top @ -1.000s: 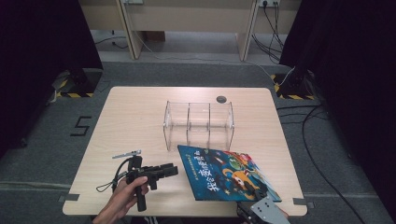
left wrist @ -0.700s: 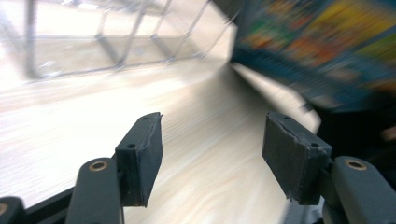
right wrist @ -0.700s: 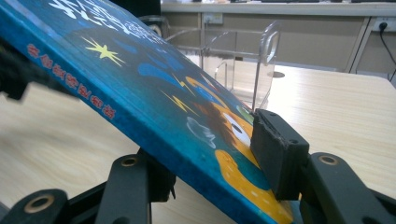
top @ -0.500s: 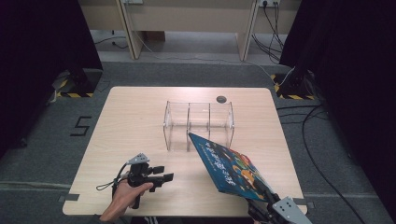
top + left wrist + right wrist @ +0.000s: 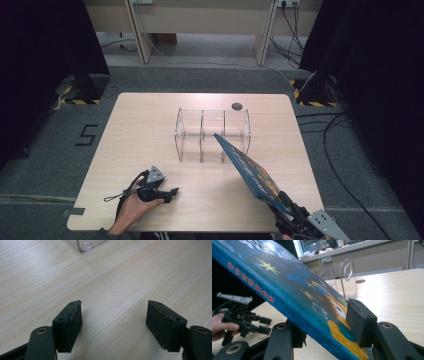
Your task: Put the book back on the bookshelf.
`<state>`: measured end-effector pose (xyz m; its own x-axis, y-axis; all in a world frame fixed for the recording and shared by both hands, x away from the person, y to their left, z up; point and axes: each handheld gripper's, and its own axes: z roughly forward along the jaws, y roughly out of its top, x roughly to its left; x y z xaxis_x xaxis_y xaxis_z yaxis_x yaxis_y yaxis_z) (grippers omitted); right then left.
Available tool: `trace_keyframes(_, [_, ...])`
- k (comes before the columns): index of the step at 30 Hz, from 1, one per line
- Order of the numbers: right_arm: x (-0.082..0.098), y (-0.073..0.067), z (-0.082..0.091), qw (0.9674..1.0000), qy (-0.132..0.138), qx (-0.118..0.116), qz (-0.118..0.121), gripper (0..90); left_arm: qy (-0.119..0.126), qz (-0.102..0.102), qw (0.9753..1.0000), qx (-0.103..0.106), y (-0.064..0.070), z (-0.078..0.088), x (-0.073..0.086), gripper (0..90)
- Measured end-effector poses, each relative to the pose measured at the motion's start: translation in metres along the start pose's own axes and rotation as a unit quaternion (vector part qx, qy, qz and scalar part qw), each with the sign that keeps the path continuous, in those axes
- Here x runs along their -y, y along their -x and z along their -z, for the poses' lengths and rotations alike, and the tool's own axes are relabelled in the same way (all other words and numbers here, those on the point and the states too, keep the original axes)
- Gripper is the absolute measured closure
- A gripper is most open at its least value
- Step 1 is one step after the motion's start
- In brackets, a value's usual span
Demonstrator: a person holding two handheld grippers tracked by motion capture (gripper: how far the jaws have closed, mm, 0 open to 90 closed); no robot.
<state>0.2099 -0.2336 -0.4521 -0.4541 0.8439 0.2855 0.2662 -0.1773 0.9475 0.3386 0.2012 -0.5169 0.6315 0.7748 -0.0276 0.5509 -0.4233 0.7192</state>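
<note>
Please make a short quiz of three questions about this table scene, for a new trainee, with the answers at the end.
1. True or false: the right tool grips the blue book by one end.
2. What is between the jaws of the left tool? A) a pen B) nothing C) the book
3. The far corner of the book points toward which thing on the wooden table?

Key:
1. True; the book is raised off the table and tilted.
2. B; the jaws stand apart over bare wood.
3. The clear acrylic rack with upright dividers.
</note>
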Motion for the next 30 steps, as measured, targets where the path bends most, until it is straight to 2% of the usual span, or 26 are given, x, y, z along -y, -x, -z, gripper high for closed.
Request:
trace_keyframes(10, [-0.006,0.011,0.003,0.9998,-0.003,0.003,-0.020,55.2,0.002,-0.004,1.0000,0.001,0.001,0.000,0.001,26.5])
trace_keyframes(11, [-0.008,0.016,0.004,0.9996,-0.004,0.004,-0.028,55.8,0.002,-0.004,1.0000,0.002,0.002,0.000,0.001,26.6])
trace_keyframes(12, [-0.008,0.016,0.004,0.9996,-0.004,0.004,-0.028,55.8,0.002,-0.004,1.0000,0.002,0.002,0.000,0.001,26.6])
trace_keyframes(15, [-0.013,0.030,0.006,0.9996,-0.014,0.010,-0.020,61.0,0.005,-0.005,1.0000,0.004,0.003,-0.001,0.001,26.6])
trace_keyframes(16, [-0.013,0.030,0.006,0.9996,-0.014,0.010,-0.020,61.0,0.005,-0.005,1.0000,0.004,0.003,-0.001,0.001,26.6])
trace_keyframes(17, [-0.012,0.038,0.008,0.9995,-0.016,0.018,-0.020,63.3,0.005,-0.006,1.0000,0.005,0.003,-0.001,0.001,26.6])
trace_keyframes(18, [-0.012,0.038,0.008,0.9995,-0.016,0.018,-0.020,63.3,0.005,-0.006,1.0000,0.005,0.003,-0.001,0.001,26.6])
trace_keyframes(19, [-0.011,0.046,0.010,0.9989,-0.017,0.023,-0.038,65.5,0.004,-0.007,1.0000,0.005,0.003,-0.001,0.001,26.6])
trace_keyframes(20, [-0.011,0.046,0.010,0.9989,-0.017,0.023,-0.038,65.5,0.004,-0.007,1.0000,0.005,0.003,-0.001,0.001,26.7])
trace_keyframes(22, [-0.010,0.051,0.014,0.9994,-0.018,0.022,-0.019,71.7,0.004,-0.009,0.9999,0.006,0.003,-0.001,0.001,26.7])
trace_keyframes(24, [-0.010,0.051,0.016,0.9996,-0.016,0.020,-0.013,72.5,0.004,-0.009,0.9999,0.006,0.003,-0.001,0.001,26.8])
trace_keyframes(26, [-0.011,0.050,0.018,0.9995,-0.019,0.026,0.001,74.6,0.004,-0.009,0.9999,0.007,0.003,-0.001,0.001,26.8])
trace_keyframes(27, [-0.011,0.048,0.018,0.9991,-0.023,0.028,0.023,74.9,0.005,-0.009,0.9999,0.007,0.003,-0.001,0.001,26.8])
trace_keyframes(30, [-0.010,0.043,0.017,0.9985,-0.024,0.033,0.037,74.8,0.005,-0.010,0.9999,0.009,0.004,-0.001,0.001,26.8])
